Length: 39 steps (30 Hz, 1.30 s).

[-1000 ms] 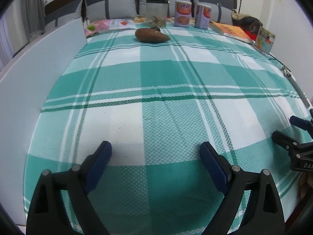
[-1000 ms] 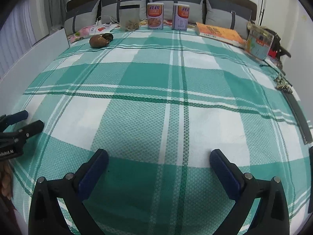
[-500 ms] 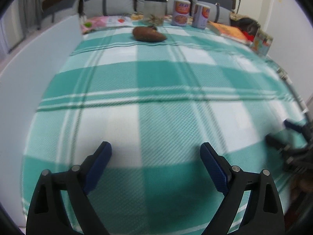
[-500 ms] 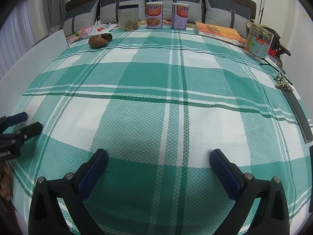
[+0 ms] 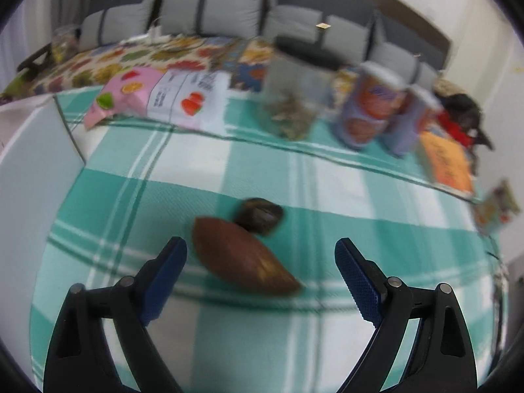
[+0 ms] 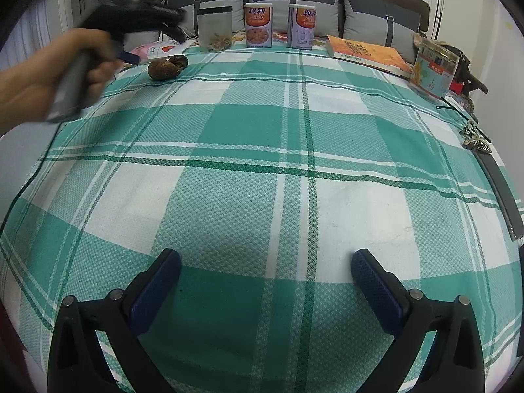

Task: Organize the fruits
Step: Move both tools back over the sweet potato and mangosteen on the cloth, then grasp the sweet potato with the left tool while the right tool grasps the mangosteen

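Fruits: just two, a long reddish-brown one (image 5: pixel 242 262) and a smaller dark round one (image 5: pixel 260 217) touching it, lying on the green checked cloth (image 5: pixel 294 344). Left gripper (image 5: pixel 260 271) hovers wide open around the long one, right gripper (image 6: pixel 265 283) open over bare cloth. Two cans (image 6: pixel 258 26) at the back.

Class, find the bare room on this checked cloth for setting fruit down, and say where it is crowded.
Free: the wide middle of the checked cloth, from the right tool up to the cans. Crowded: the far edge, with jar, book and brown fruit.
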Each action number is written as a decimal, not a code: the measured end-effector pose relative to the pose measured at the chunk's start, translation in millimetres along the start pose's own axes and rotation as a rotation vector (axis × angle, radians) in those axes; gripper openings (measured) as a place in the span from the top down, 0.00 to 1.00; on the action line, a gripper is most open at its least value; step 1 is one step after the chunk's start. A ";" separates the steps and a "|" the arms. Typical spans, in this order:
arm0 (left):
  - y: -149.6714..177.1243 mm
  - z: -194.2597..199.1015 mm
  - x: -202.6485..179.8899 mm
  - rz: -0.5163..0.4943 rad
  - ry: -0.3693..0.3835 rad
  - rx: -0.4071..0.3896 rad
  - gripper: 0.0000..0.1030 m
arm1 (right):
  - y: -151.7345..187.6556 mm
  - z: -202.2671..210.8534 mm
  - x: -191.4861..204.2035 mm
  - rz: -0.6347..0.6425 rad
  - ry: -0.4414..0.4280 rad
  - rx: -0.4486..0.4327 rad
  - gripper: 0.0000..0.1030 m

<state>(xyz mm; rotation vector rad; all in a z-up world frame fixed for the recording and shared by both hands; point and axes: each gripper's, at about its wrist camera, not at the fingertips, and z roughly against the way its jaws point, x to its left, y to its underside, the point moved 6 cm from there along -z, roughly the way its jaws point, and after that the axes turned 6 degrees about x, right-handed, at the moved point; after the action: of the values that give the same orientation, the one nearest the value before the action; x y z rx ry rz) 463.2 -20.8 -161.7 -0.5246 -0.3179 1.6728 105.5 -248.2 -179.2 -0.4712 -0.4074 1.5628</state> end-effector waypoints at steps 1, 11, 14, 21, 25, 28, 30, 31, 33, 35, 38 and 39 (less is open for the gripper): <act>-0.4 -8.9 2.8 0.002 -0.023 0.014 0.11 | 0.0 0.0 0.0 0.000 -0.001 0.000 0.00; 32.7 26.2 53.3 -0.090 -0.022 0.003 0.10 | -0.5 -0.3 -0.2 0.000 -0.001 0.001 0.00; 24.8 28.1 44.5 -0.132 0.038 -0.007 0.10 | -0.6 -0.3 -0.3 0.001 -0.001 0.001 0.00; 12.5 -13.3 18.8 -0.153 0.025 0.099 0.59 | -0.8 -0.1 -0.1 0.001 -0.002 0.001 0.00; 31.6 3.6 26.5 -0.161 0.036 0.094 0.60 | -0.6 0.0 0.1 0.001 -0.002 0.001 0.00; 60.6 32.9 37.1 -0.214 0.048 0.102 0.60 | -0.5 0.0 0.1 0.000 -0.002 0.001 0.00; 86.8 53.4 45.8 -0.256 0.051 0.120 0.60 | -0.5 0.0 0.1 0.001 -0.002 0.001 0.00; 105.0 67.6 51.4 -0.278 0.053 0.130 0.60 | -0.5 0.0 0.0 0.001 -0.002 0.001 0.00; 136.2 90.6 60.7 -0.305 0.056 0.140 0.60 | -0.5 0.0 0.0 0.001 -0.002 0.001 0.00; 169.2 109.7 71.2 -0.309 0.065 0.143 0.59 | -0.5 -0.1 0.0 0.001 -0.002 0.001 0.00; 204.7 118.6 80.7 -0.281 0.069 0.132 0.59 | -0.5 -0.1 -0.1 0.001 -0.003 0.001 0.00; 211.2 116.4 82.1 -0.269 0.070 0.126 0.58 | -0.5 -0.1 -0.1 0.001 -0.003 0.001 0.00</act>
<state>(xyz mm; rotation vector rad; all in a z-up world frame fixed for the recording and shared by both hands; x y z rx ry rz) 214.9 33.6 -178.8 -0.4250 -0.2191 1.4008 106.0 -248.2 -179.0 -0.4684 -0.4084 1.5650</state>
